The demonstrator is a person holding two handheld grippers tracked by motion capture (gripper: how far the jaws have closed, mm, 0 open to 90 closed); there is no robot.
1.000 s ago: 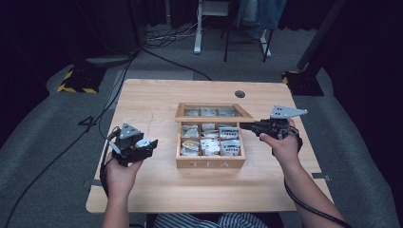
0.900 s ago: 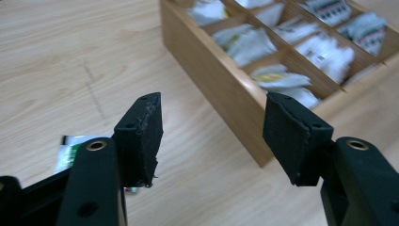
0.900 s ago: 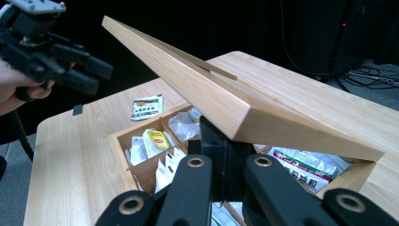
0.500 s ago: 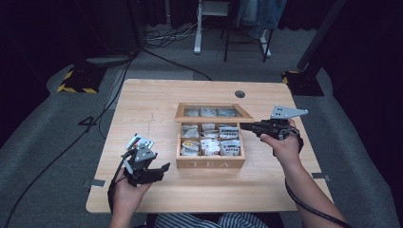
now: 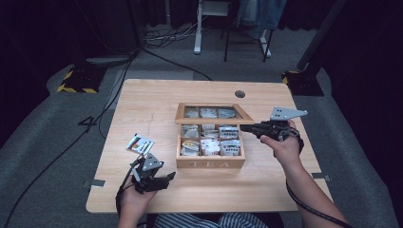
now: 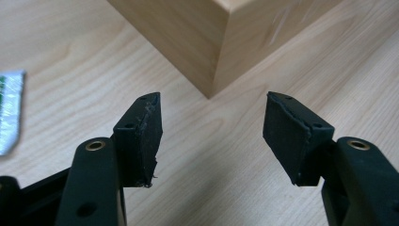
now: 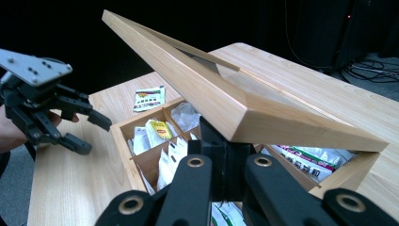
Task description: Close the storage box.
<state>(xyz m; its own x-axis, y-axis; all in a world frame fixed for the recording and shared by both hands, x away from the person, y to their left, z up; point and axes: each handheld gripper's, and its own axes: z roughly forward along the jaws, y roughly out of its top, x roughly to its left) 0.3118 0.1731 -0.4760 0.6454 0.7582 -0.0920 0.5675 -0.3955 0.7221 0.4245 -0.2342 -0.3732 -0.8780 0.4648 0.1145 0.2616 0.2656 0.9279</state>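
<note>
wooden tea box (image 5: 210, 164) mid-table, lid (image 7: 221, 96) propped open, sachets inside.

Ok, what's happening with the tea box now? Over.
Right hand-held gripper shut on lid, holding tea box open. Left hand-held gripper open, empty. Packet on table, nothing blocking.

From the right gripper view, the raised lid (image 7: 226, 89) covers most of the tea box's (image 5: 210, 164) far compartments, and the right gripper (image 7: 221, 155) blocks the near ones. The packet (image 6: 9, 110) by the desk's left edge is cut off in the left gripper view, and its print is way too small to read from above.
</note>
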